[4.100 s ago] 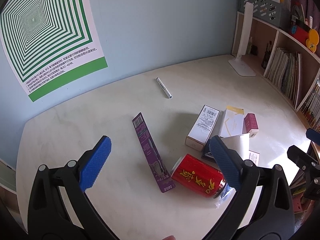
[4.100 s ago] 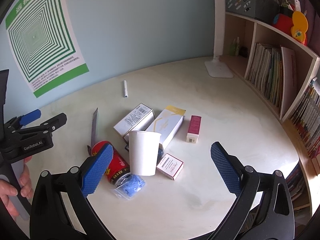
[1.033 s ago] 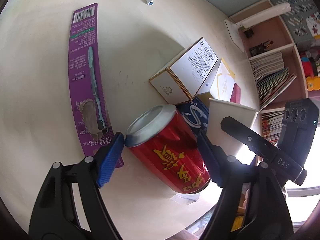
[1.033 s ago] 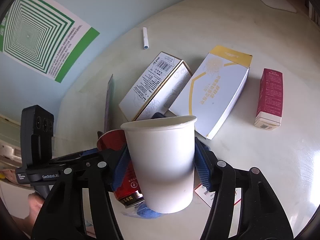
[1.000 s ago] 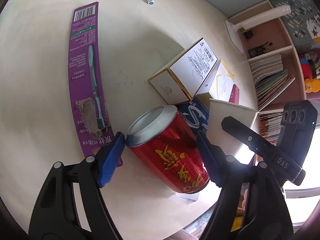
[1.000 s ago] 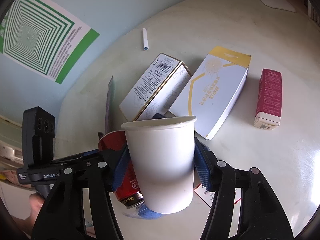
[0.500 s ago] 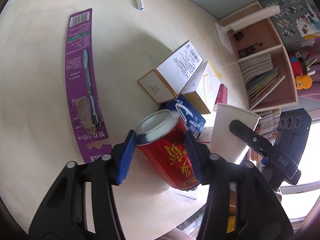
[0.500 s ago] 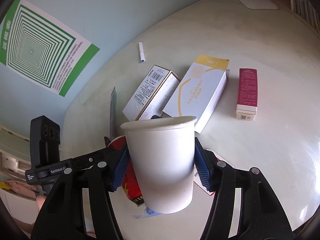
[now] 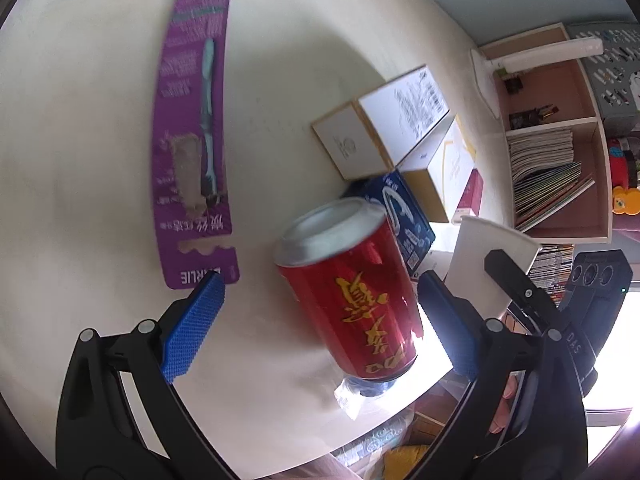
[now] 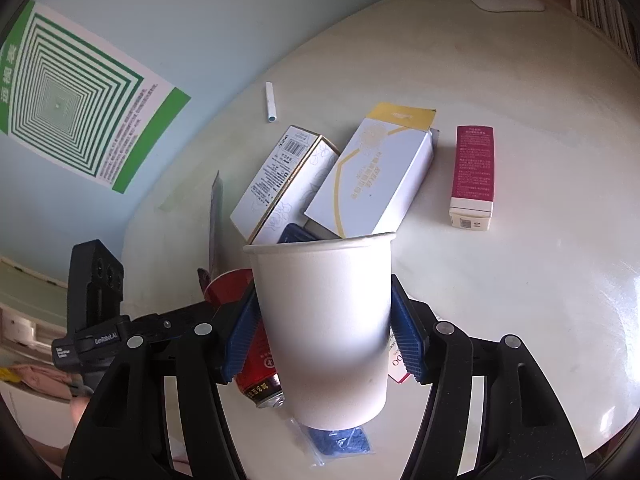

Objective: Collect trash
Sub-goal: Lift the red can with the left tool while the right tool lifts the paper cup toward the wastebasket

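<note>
The red can (image 9: pixel 352 292) sits between the left gripper (image 9: pixel 320 320)'s spread pads, which clamped it half a second ago. At its three o'clock, the right gripper (image 10: pixel 323 340) still pinches the paper cup (image 10: pixel 324 320).

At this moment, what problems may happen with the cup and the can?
1. The left gripper is open, its fingers clear of the red can. The can appears loose and tilted, so it may roll toward the table edge.
2. The right gripper is shut on the paper cup. More squeeze may crush its thin wall.
3. The two grippers are very near each other, so they may collide.
</note>
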A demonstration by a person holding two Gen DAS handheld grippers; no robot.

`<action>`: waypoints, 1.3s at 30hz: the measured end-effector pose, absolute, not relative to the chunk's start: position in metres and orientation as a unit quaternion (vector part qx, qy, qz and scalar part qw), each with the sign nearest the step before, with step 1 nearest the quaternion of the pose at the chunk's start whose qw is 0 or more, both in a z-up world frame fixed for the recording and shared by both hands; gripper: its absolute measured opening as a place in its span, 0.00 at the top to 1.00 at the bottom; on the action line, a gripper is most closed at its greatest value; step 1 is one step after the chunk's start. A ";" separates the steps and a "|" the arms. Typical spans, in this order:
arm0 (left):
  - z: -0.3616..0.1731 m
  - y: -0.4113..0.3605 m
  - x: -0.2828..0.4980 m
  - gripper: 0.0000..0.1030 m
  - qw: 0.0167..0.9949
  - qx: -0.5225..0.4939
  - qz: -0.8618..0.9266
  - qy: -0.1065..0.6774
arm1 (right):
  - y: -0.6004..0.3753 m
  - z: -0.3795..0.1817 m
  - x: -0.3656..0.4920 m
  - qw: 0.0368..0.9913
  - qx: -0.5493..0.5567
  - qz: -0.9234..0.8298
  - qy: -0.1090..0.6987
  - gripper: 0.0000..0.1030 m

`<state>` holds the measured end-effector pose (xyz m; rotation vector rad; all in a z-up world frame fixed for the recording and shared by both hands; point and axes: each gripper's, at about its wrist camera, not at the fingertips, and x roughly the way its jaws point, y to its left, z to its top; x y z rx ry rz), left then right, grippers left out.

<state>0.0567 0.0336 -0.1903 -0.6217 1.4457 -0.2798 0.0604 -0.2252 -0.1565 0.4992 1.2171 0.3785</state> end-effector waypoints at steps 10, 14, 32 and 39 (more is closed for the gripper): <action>-0.198 0.007 0.066 0.28 0.687 -0.267 -0.136 0.662 | -0.230 -0.156 0.061 0.773 0.240 0.185 0.557 0.41; -0.187 0.009 0.065 0.29 0.700 -0.256 -0.146 0.650 | -0.235 -0.154 0.060 0.775 0.249 0.183 0.551 0.41; -0.124 -0.053 0.057 0.29 0.727 -0.188 -0.244 0.614 | -0.306 -0.112 -0.008 0.818 0.296 0.111 0.481 0.41; -0.121 -0.152 0.025 0.29 0.681 -0.096 -0.352 0.635 | -0.375 -0.117 -0.104 0.818 0.358 0.004 0.450 0.41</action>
